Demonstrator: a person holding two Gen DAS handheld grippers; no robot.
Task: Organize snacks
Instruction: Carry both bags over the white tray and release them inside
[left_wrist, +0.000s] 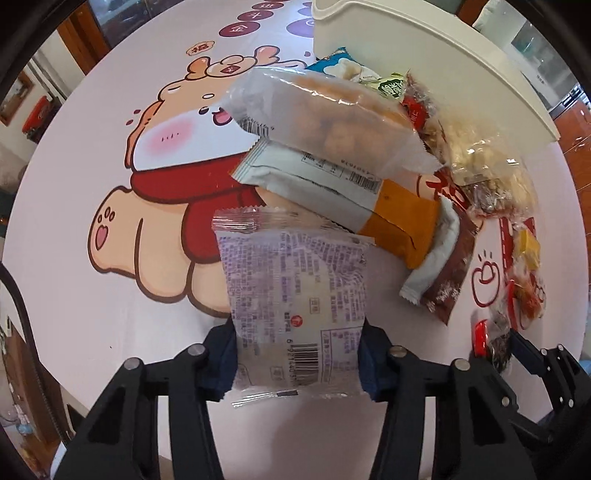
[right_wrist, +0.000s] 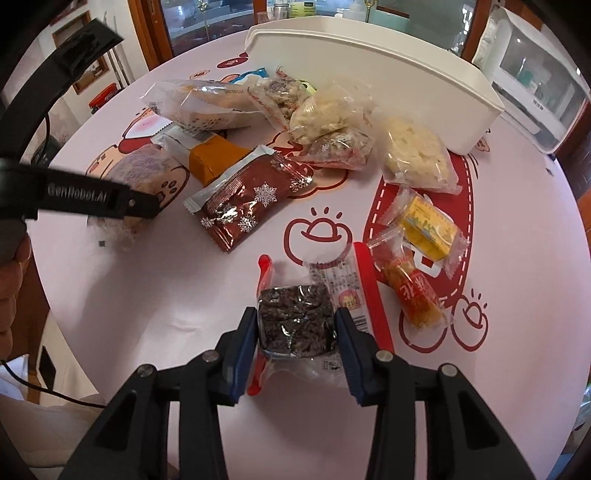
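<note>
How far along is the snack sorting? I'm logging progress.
Nothing visibly sorted yet. In hand: the left gripper holds a purple-printed pastry packet; the right gripper holds a dark sesame bar. Left: the scattered packets beside the white bin, interior unseen.

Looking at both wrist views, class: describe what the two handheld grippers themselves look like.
Left gripper and right gripper match: black angular linkage arms, silver round rivets, blue finger pads. Seen from the right wrist, the left gripper's body bears white "GenRobot.AI" lettering; a thin black cable trails below.
</note>
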